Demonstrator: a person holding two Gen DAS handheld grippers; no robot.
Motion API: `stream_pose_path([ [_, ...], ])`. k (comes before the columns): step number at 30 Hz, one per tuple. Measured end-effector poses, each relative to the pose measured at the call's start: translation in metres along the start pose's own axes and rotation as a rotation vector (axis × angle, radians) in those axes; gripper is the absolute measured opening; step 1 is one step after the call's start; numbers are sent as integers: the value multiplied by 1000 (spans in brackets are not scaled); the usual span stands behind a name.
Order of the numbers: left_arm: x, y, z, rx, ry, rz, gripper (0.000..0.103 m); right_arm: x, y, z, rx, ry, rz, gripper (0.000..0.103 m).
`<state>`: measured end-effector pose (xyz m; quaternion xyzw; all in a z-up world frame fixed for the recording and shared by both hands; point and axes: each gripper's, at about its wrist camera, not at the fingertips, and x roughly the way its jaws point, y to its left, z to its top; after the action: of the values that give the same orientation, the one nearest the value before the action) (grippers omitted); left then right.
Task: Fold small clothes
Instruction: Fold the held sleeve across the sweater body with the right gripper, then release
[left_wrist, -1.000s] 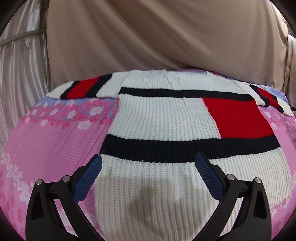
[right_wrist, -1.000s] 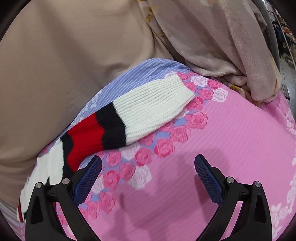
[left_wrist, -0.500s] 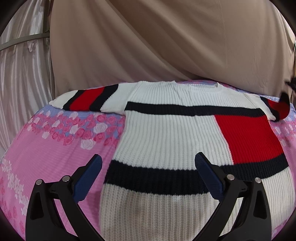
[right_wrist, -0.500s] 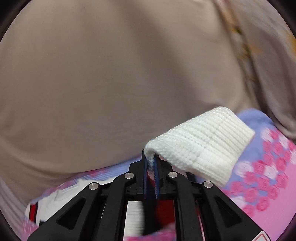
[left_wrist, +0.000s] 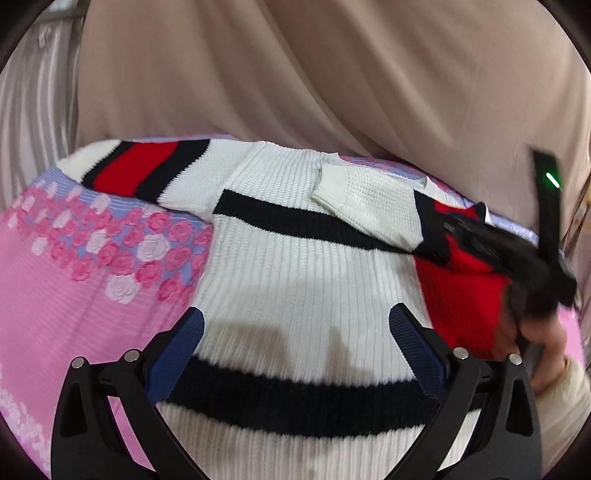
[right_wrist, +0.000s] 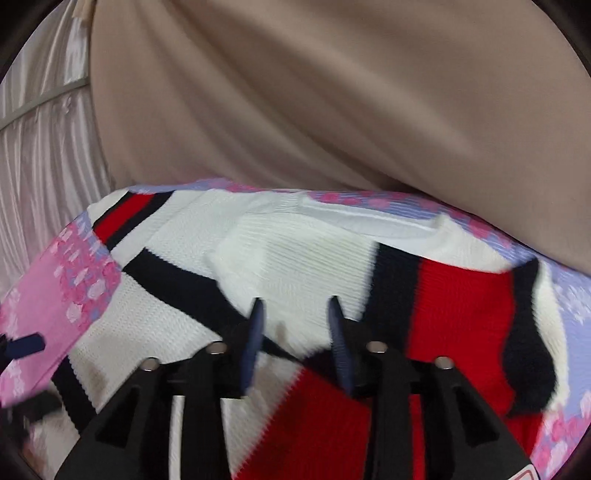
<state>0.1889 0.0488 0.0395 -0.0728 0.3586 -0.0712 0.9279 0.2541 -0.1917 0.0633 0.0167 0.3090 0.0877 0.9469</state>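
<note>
Blur smears the right tongs (slightly parted) over the sweater; left tongs spread wide.

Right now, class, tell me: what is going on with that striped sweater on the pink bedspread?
A person is folding a knitted sweater laid flat on a pink floral bedspread. One sleeve lies folded across the chest; the right hand-held gripper, fingers apart, sits just above it. The other sleeve lies spread out to the side. The left hand-held gripper hovers open over the sweater's lower half, holding nothing.
</note>
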Motion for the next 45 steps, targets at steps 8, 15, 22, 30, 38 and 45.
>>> stream_pose_path([
  [8, 84, -26, 67, 3, 49, -65, 98, -71, -146, -40, 304, -17, -230, 69],
  [15, 163, -37, 88, -72, 171, -118, 97, -50, -178, -50, 361, 70, -288, 73],
  [22, 148, -33, 118, -94, 75, -116, 7, -34, -160, -29, 313, 65, -214, 21],
  [30, 145, -17, 110, -55, 33, 13, 6, -18, -175, -55, 276, 122, -268, 12],
  [38, 169, -21, 90, -34, 34, 55, 8, -93, -162, -26, 328, -54, -231, 22],
  [45, 157, -15, 81, -46, 31, 51, 10, -13, -98, -8, 173, 149, -39, 22],
])
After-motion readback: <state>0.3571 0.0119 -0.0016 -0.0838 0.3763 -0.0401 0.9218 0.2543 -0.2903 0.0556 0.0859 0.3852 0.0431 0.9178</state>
